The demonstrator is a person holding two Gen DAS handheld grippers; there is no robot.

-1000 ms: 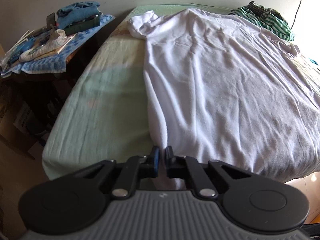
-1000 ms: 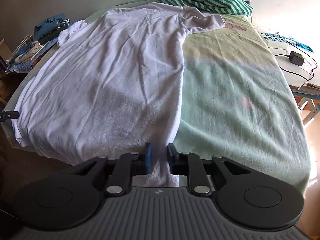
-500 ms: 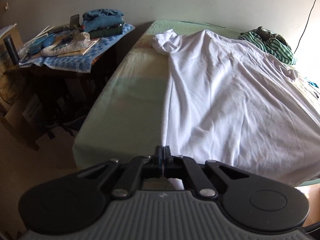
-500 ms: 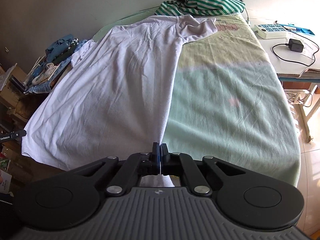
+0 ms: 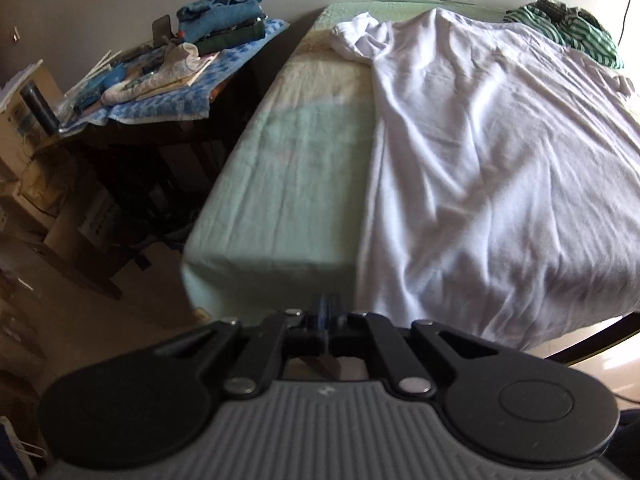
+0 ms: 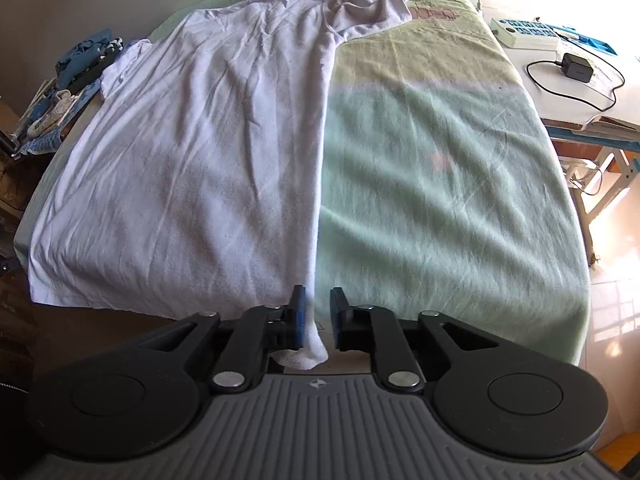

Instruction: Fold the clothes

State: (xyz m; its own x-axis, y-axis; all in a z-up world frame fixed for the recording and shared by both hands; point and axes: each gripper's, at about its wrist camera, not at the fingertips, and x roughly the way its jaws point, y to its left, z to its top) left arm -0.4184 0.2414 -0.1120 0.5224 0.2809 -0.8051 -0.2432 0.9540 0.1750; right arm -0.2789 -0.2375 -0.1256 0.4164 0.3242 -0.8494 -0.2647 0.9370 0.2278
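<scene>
My right claw (image 6: 318,318) gapes round the white shirt (image 6: 200,152) hem; left claw (image 5: 326,320) pinched shut, seemingly empty; hem may slide off the bed (image 6: 440,200)

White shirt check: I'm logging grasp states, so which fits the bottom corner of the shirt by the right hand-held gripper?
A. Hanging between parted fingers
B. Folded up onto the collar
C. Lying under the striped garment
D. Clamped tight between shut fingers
A: the right hand-held gripper has a visible gap between its fingers, with the white shirt corner hanging loose in it.
</scene>
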